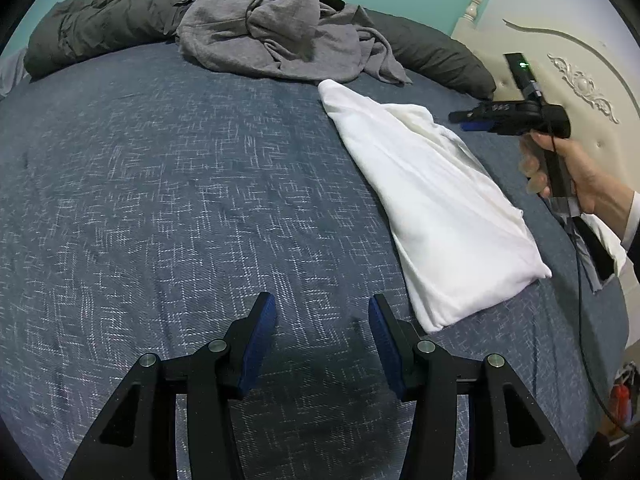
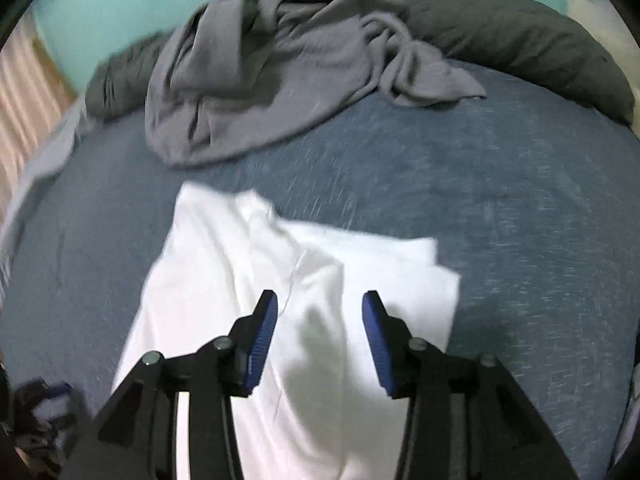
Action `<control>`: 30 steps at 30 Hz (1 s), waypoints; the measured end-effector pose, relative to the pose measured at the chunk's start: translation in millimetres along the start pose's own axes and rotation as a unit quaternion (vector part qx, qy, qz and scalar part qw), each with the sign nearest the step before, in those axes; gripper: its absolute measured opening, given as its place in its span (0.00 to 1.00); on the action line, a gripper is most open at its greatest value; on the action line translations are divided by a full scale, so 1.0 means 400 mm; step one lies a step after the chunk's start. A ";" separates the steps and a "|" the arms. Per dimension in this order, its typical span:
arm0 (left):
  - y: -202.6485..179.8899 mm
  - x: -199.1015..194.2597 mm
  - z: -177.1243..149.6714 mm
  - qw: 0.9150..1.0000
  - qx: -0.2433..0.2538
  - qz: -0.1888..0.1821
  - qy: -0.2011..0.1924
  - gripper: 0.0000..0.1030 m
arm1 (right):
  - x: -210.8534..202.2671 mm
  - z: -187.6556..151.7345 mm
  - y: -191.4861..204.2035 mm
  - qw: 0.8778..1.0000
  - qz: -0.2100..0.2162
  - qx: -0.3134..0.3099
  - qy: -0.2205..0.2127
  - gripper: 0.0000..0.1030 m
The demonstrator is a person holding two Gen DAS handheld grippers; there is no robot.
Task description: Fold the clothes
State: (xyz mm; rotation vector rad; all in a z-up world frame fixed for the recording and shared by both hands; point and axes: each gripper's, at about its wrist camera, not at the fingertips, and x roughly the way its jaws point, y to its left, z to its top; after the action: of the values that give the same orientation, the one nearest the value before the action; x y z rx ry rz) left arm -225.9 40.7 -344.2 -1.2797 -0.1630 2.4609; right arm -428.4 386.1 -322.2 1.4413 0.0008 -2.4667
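Observation:
A folded white garment [image 1: 432,208] lies on the blue bedspread [image 1: 180,184], toward the right side. My left gripper [image 1: 322,312] is open over bare bedspread, just left of the garment's near corner. In the right wrist view my right gripper [image 2: 319,308] is open above the white garment [image 2: 256,292], with nothing between its fingers. From the left wrist view the right gripper [image 1: 468,120] hovers above the garment's far right edge, held by a hand [image 1: 576,176]. A crumpled grey garment [image 1: 280,28] sits at the back of the bed, also in the right wrist view [image 2: 256,80].
Dark grey bedding [image 1: 104,24] and a dark pillow [image 1: 436,56] run along the far edge. A cream headboard [image 1: 560,40] rises at the right. A cable [image 1: 580,280] hangs from the right gripper. The right wrist view is motion-blurred.

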 end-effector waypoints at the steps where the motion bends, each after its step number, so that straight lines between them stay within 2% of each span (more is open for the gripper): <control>1: 0.000 0.000 0.000 1.000 0.001 0.000 0.000 0.51 | 0.014 -0.002 0.008 1.000 -0.001 -0.003 0.008 0.43; 3: 0.003 0.001 0.001 1.000 0.000 0.000 0.001 0.51 | 0.040 -0.004 0.005 1.000 -0.011 0.004 0.019 0.43; 4: 0.005 0.000 0.001 1.000 -0.001 0.000 0.001 0.51 | 0.051 -0.004 0.000 1.000 -0.013 0.008 0.023 0.40; 5: 0.008 0.000 0.002 1.000 -0.003 0.000 0.001 0.51 | 0.056 -0.007 -0.005 1.000 -0.009 0.014 0.024 0.35; 7: 0.016 0.000 0.003 1.000 -0.008 0.000 0.001 0.51 | 0.058 -0.015 -0.014 0.999 -0.004 0.026 0.023 0.08; 10: 0.020 -0.001 0.003 1.000 -0.011 -0.001 0.002 0.51 | 0.038 -0.020 -0.018 0.999 -0.002 0.038 0.007 0.02; 14: 0.016 -0.003 0.003 1.000 -0.009 -0.002 0.001 0.51 | -0.017 -0.008 -0.056 0.997 0.000 0.070 -0.042 0.02; 22: 0.011 -0.001 0.001 1.000 -0.005 -0.001 0.005 0.51 | 0.031 -0.022 -0.118 0.993 -0.024 0.114 -0.015 0.02; 25: 0.012 0.002 0.000 1.000 -0.006 -0.002 0.007 0.51 | 0.040 -0.027 -0.119 0.992 -0.016 0.123 -0.012 0.04; 26: 0.012 0.002 -0.001 1.000 -0.007 -0.003 0.008 0.51 | 0.034 -0.030 -0.122 0.992 -0.015 0.127 -0.015 0.06; 27: 0.012 0.002 -0.001 1.000 -0.007 -0.005 0.008 0.51 | 0.019 -0.034 -0.127 0.991 -0.012 0.130 -0.023 0.17; 28: 0.010 0.002 -0.001 1.000 -0.008 -0.006 0.009 0.51 | 0.000 -0.043 -0.132 0.991 -0.010 0.134 -0.026 0.33; 30: 0.006 0.001 0.000 1.000 -0.009 -0.011 0.008 0.51 | -0.033 -0.066 -0.131 0.992 0.002 0.125 -0.025 0.37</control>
State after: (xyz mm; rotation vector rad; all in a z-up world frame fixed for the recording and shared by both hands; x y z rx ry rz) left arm -226.7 38.5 -345.2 -1.2986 -0.1941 2.4356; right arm -412.6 443.4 -331.6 1.4703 -0.3320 -2.5730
